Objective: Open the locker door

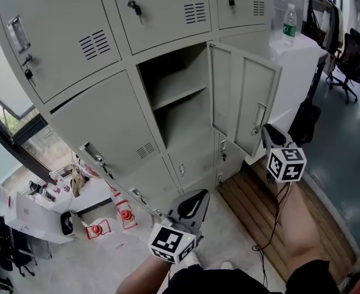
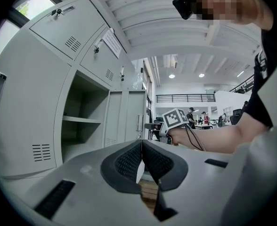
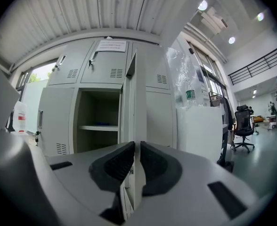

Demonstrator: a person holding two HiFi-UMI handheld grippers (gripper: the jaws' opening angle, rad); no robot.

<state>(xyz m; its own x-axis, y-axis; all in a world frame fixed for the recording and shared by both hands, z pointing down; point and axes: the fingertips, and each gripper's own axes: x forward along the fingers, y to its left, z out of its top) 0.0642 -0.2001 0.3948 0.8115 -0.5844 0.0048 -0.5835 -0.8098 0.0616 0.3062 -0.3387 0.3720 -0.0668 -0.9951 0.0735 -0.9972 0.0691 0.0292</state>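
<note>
The job looks mostly done from where I stand. The locker door [image 1: 244, 100] in the middle of the bank stands swung out roughly square to the front, hinged at the right of its opening; the compartment [image 1: 168, 118] behind it shows bare walls and a single shelf [image 1: 179, 95]. What is left, by my guess, is only to carry the door wider, if that is wanted, and let go.

The right gripper [image 1: 269, 135] sits at the door's free edge, just beside the handle [image 1: 259, 118]. Its jaws are drawn in to a thin slit with that edge running straight into it; whether the pads bite on the metal I cannot make out. The left gripper [image 1: 193, 202] hangs low before the bottom row of lockers, jaws pressed together on nothing (it has no part in this, as far as I can see).

The lockers are pale grey steel with slotted vents; keys [image 1: 135, 8] hang in several neighbouring locks. The floor [image 1: 125, 256] underfoot is pale and speckled; a strip of wooden boards [image 1: 253, 207] runs to the right. A white cabinet [image 1: 296, 72] stands next to the bank with a water bottle [image 1: 288, 24] on top; an office chair [image 1: 350, 60] waits beyond it. Off to the left a low white table [image 1: 33, 216] is littered with small red and white things.
</note>
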